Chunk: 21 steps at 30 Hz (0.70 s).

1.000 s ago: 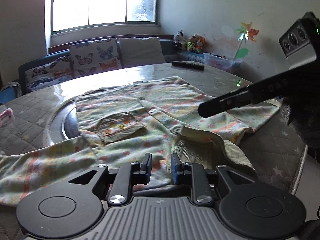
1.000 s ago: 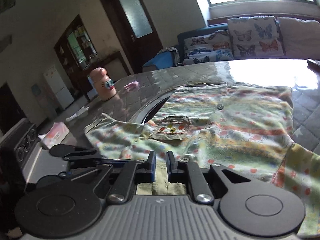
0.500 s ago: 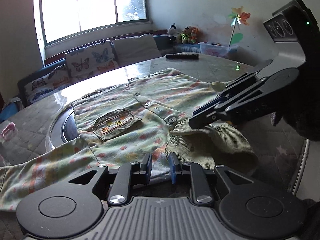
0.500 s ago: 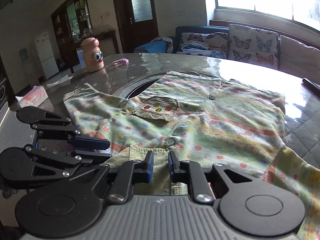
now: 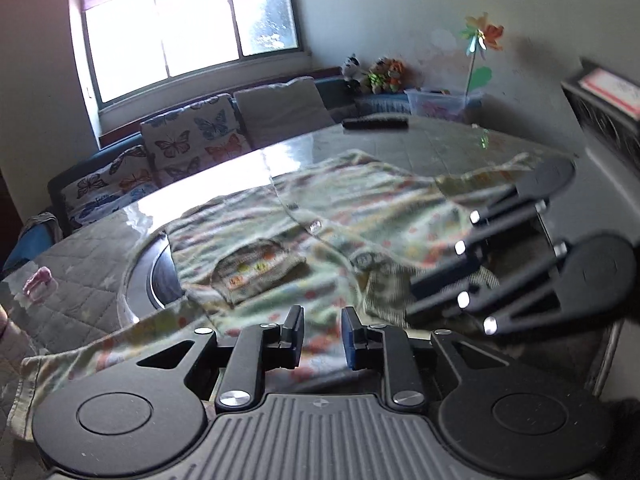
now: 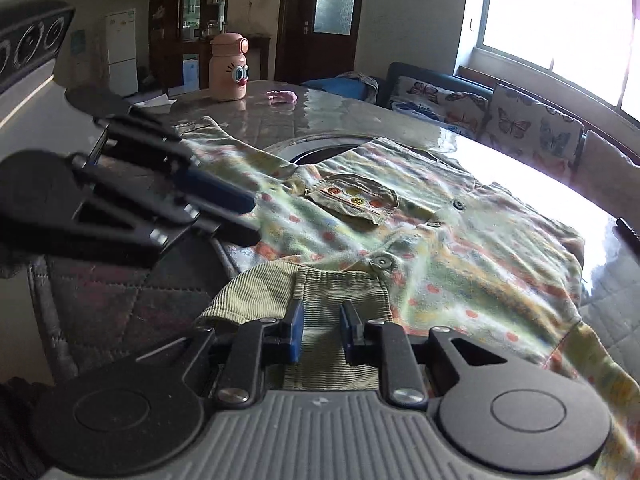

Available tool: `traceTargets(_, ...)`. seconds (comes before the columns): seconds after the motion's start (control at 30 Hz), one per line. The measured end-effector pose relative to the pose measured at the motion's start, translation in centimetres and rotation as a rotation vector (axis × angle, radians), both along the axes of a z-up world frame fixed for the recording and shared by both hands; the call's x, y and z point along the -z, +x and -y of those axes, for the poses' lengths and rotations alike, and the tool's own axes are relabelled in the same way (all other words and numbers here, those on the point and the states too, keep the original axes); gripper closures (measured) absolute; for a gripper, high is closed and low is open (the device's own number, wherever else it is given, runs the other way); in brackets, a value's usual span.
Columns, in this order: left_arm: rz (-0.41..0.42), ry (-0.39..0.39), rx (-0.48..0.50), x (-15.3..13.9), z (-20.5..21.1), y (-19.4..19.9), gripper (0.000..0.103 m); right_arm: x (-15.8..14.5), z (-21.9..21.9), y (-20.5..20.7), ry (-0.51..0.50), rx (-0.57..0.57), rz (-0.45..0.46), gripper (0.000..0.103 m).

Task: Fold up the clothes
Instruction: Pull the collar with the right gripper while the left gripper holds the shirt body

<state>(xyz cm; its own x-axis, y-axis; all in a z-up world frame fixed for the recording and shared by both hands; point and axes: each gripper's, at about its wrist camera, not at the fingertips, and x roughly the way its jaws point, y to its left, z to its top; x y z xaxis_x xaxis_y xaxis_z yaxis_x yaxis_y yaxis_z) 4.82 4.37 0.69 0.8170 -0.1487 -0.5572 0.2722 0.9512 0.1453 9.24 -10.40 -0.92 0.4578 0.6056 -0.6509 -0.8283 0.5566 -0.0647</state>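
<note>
The shirt (image 6: 400, 240) lies spread flat on the table (image 6: 344, 120), collar nearest. Right gripper (image 6: 321, 332) hangs over the collar, left gripper (image 5: 322, 336) over the near shoulder, both jaws slightly apart, pinching nothing. Grabbing one layer could bunch the fold

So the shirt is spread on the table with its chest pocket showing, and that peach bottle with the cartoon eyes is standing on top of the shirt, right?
Not quite. The bottle stands on the bare table, well beyond the shirt, not on it; the right wrist view shows this. The shirt is spread out with its pocket showing.
</note>
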Motion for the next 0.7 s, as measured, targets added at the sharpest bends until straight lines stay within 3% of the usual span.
traceTargets(0.13, 0.015, -0.036, 0.004, -0.4, 1.1, 1.7, 0.080, -0.7, 1.0, 0.0, 0.044, 0.017, -0.040, 0.082)
traceTargets(0.27, -0.011, -0.078, 0.032, 0.4, 2.4, 3.4, 0.080, -1.3, 3.2, 0.4, 0.084, 0.109, -0.042, 0.081)
traceTargets(0.43, -0.061, -0.046, 0.077, 2.1, 4.1, 4.0, 0.080, 0.0, 4.8, 1.3, 0.059, 0.191, -0.088, 0.079)
traceTargets(0.7, -0.041, -0.021, 0.095, 2.8, 4.0, 3.3, 0.080, -0.8, 5.8, 1.6, 0.099, 0.211, -0.049, 0.077)
